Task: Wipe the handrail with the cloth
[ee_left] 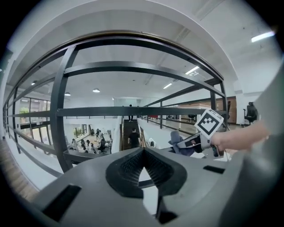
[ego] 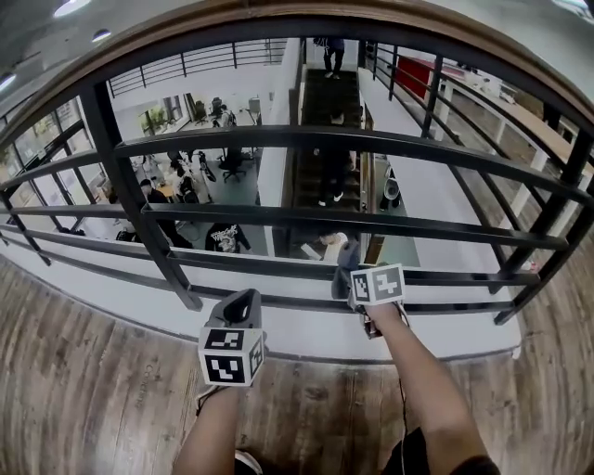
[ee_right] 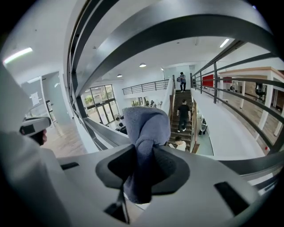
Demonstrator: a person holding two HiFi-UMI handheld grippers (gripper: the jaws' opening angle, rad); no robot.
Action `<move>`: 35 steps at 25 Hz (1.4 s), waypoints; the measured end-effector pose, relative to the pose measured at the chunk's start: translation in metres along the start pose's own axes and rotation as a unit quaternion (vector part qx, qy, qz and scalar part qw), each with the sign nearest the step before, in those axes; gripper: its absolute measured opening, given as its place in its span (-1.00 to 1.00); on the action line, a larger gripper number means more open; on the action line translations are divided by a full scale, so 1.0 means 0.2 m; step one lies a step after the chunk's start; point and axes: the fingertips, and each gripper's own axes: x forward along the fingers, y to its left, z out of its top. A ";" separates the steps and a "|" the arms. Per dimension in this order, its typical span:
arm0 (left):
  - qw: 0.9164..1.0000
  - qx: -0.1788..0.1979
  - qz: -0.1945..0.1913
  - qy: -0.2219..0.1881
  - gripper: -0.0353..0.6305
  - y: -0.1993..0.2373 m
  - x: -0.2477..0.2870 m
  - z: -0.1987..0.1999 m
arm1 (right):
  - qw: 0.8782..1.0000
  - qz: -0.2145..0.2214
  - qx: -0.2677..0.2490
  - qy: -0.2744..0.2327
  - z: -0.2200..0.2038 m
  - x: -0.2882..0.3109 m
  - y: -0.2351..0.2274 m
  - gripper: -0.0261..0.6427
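Note:
A brown-topped handrail (ego: 278, 20) crowns a black railing with horizontal bars (ego: 353, 141). My right gripper (ego: 346, 278) is shut on a grey-blue cloth (ego: 345, 258), held low against the lower bars, far below the handrail. In the right gripper view the cloth (ee_right: 144, 131) bulges out between the jaws of that gripper (ee_right: 143, 156), with a dark bar (ee_right: 177, 31) arching overhead. My left gripper (ego: 244, 304) sits to the left, near the lowest bar, and is shut on nothing. In the left gripper view its tips (ee_left: 143, 150) meet, and the right gripper (ee_left: 195, 141) with the cloth (ee_left: 177, 141) shows at right.
I stand on a wooden floor (ego: 83, 390) at the railing. A thick black post (ego: 139, 213) stands left of the left gripper. Beyond the bars lie a stairway (ego: 329, 139) with people on it and an office floor far below.

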 end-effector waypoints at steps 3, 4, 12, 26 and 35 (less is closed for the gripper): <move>1.000 -0.007 -0.028 -0.004 -0.88 -0.13 0.03 0.01 | 1.000 -0.015 0.006 -0.002 -0.04 -0.11 -0.20 -0.60; 1.000 0.002 -0.031 -0.004 -0.88 -0.17 0.03 0.00 | 1.000 -0.020 0.009 -0.003 -0.06 -0.14 -0.26 -0.60; 0.997 0.048 -0.065 0.014 -0.88 -0.45 0.06 -0.09 | 0.997 -0.063 0.034 -0.008 -0.19 -0.41 -0.76 -0.60; 0.988 0.026 -0.155 0.006 -0.88 -0.84 0.10 -0.15 | 0.973 -0.207 0.101 -0.023 -0.37 -0.86 -1.72 -0.61; 0.984 0.028 -0.175 0.000 -0.88 -1.06 0.20 -0.12 | 0.959 -0.269 0.086 -0.020 -0.43 -1.06 -2.12 -0.61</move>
